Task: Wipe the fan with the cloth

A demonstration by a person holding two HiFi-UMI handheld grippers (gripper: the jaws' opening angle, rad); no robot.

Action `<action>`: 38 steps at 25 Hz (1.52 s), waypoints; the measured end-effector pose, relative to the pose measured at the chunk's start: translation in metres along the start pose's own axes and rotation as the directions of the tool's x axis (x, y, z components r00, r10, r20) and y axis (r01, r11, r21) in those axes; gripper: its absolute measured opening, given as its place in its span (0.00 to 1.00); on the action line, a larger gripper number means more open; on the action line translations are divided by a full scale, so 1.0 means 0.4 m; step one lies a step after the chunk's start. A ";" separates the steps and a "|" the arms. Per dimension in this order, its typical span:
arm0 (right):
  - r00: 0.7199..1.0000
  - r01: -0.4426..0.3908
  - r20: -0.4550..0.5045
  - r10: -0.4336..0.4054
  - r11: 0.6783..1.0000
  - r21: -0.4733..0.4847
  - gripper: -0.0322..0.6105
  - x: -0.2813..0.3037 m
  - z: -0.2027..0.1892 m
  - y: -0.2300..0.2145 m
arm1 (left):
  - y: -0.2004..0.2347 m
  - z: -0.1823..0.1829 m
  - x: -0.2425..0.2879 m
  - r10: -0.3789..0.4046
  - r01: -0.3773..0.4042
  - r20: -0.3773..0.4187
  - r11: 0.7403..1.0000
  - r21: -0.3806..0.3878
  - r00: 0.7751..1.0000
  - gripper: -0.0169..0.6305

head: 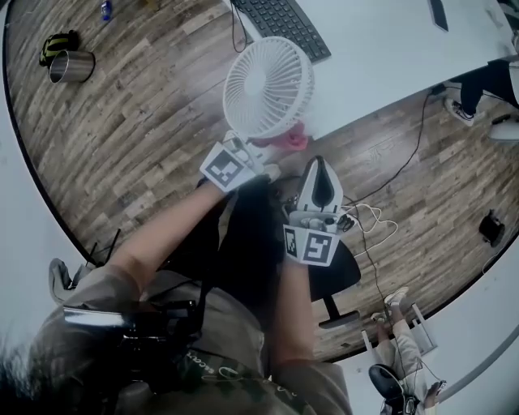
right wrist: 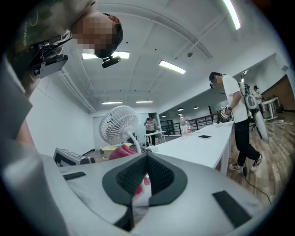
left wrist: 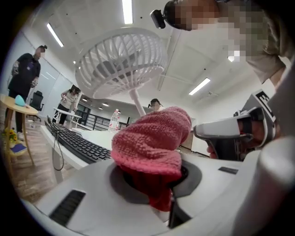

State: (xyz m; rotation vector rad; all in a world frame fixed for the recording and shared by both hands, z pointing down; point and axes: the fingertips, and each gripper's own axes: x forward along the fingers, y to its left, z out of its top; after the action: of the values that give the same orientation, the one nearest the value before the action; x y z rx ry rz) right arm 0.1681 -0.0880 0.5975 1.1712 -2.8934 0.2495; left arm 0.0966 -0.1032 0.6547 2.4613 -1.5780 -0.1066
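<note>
Zero contact visible so far between cloth and grille, so wiping judged as barely started, if at all. Pink cloth [left wrist: 152, 138] clamped at its lower folds in the jaws of the left gripper [left wrist: 159, 182], most of it bunched up above them. White fan [head: 268, 85] on the near edge of the white surface [head: 389, 57], grille tilted upward, dark keyboard [head: 284, 24] just on its far side. Cloth held low by the fan's stem and base, just beside or touching; cannot tell which. Grille well above the cloth and untouched. Right gripper [right wrist: 140, 184] just to the right of the left one, aimed at the same fan, jaws pressed together on nothing; only a sliver of cloth and white plastic beyond the slit. No dust or smear to make out on the fan, so nothing to show any part as already cleaned. Left to do, by this reading: nearly everything, meaning grille, rim, stem and base. Readable writing: none. Black-and-white square patterns on the left cube [head: 225, 168] and right cube [head: 310, 245], no letters. No brand or label visible on fan or cloth; keyboard legends too small to read.
</note>
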 end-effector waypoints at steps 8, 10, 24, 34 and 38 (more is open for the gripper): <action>1.000 0.019 -0.017 -0.020 0.999 -0.039 0.05 -0.042 -0.024 0.093 | -0.011 -0.066 0.002 -0.081 0.081 -0.068 0.997 0.001 0.994 0.13; 1.000 0.014 -0.017 -0.015 0.999 -0.045 0.05 -0.041 -0.019 0.100 | -0.008 -0.090 0.003 -0.091 0.089 -0.089 0.996 -0.020 0.992 0.13; 0.999 -0.050 0.008 0.051 0.996 -0.078 0.05 -0.039 -0.015 0.071 | -0.004 -0.023 0.001 -0.064 0.063 -0.019 0.997 -0.044 0.998 0.12; 0.998 -0.055 -0.022 0.055 0.999 0.000 0.05 -0.069 -0.063 0.128 | -0.004 -0.075 -0.002 -0.076 0.074 -0.043 0.997 -0.036 0.996 0.12; 0.995 -0.101 -0.016 0.101 0.995 -0.010 0.05 -0.072 -0.075 0.167 | 0.000 -0.080 -0.004 -0.078 0.075 -0.039 0.995 -0.070 0.996 0.13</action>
State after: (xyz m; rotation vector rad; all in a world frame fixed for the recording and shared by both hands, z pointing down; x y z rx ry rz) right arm 0.1413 -0.0163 0.6157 1.0185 -2.9400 0.2425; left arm 0.1017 -0.0973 0.6857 2.4552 -1.4388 -0.1193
